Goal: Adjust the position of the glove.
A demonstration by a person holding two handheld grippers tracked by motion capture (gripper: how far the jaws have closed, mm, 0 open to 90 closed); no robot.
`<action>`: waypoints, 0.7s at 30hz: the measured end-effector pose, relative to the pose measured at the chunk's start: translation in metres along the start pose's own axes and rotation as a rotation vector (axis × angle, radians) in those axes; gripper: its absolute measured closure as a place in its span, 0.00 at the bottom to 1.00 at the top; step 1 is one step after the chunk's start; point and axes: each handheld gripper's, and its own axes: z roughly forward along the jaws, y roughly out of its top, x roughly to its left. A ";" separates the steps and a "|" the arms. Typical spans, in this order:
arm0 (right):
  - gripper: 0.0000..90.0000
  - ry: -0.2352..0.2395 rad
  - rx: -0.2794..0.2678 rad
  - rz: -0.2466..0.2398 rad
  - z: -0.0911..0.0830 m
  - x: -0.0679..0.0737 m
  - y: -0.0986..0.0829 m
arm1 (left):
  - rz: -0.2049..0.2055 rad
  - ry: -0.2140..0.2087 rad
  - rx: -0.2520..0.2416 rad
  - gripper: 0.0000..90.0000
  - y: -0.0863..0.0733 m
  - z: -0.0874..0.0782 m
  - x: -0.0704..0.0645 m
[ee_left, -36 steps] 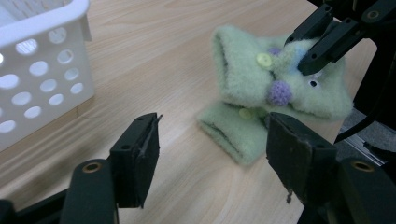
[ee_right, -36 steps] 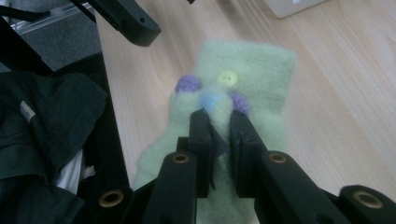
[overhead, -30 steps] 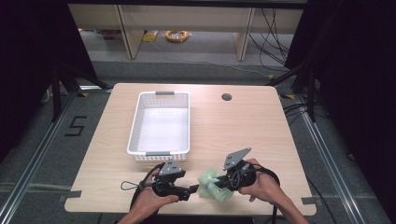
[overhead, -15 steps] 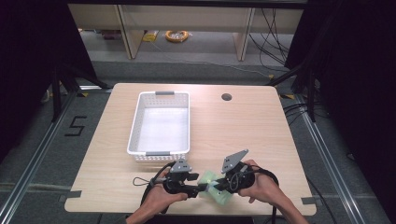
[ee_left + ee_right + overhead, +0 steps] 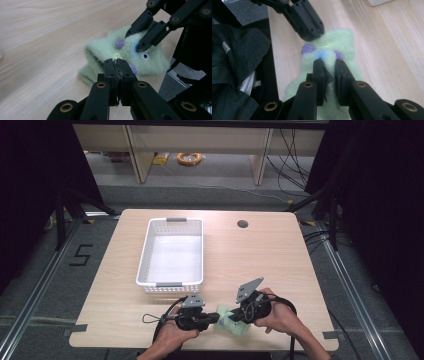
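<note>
Both grippers crowding near table edge, tips meeting over green sock (image 5: pixel 231 320). Left gripper (image 5: pixel 216 318) coming in from sock's left, right gripper (image 5: pixel 240 316) from its right, blocking each other's straight path across. White basket (image 5: pixel 171 254) standing just beyond left gripper, its near wall limiting forward travel there. Bare tabletop (image 5: pixel 260 255) lying open right of basket and ahead of right gripper, small round hole (image 5: pixel 242 224) sitting near far edge. Narrow strip staying free between sock and near edge.
</note>
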 end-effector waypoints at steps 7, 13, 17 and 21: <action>0.90 0.018 0.052 0.011 0.001 -0.010 0.005 | -0.013 0.000 0.020 0.97 -0.003 0.001 -0.001; 0.81 0.043 0.056 0.028 0.008 -0.018 0.000 | -0.047 0.003 0.025 0.97 -0.009 0.005 0.002; 0.70 -0.028 -0.015 0.125 -0.002 -0.016 -0.007 | -0.045 0.004 0.032 0.96 -0.009 0.005 0.002; 0.64 -0.132 -0.052 0.239 -0.020 -0.008 -0.020 | -0.048 0.004 0.027 0.96 -0.009 0.005 0.002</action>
